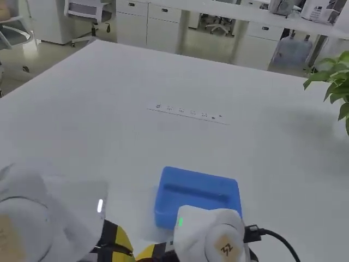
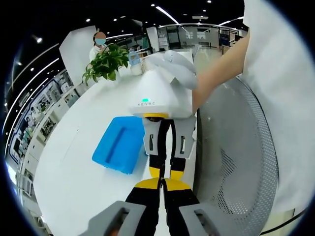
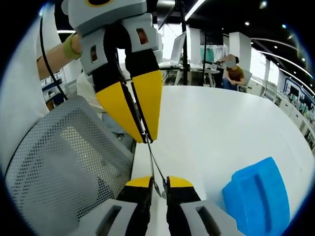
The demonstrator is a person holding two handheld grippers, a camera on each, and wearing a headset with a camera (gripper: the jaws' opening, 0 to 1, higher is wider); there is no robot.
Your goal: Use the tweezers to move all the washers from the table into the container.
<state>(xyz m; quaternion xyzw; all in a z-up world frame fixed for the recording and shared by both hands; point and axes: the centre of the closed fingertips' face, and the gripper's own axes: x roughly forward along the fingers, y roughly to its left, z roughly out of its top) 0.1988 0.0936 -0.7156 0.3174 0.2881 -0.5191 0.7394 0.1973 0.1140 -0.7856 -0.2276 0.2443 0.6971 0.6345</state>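
Thin, springy, slick tweezers [image 3: 151,164]: left claw [image 3: 145,139] clenched on one end, right claw [image 3: 160,185] seemingly clamped on the other; squeeze mid-legs. The tiny, light washers [image 1: 191,113] lie far.

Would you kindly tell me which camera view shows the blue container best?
The left gripper view: the blue container lies nearly whole. In the head view a gripper hides its near edge; the right gripper view shows just part, cut off low.

washers [image 1: 188,113]: too small to count; container [image 3: 256,201]: cut off at lower right; tweezers [image 3: 152,164]: ends hidden between jaws
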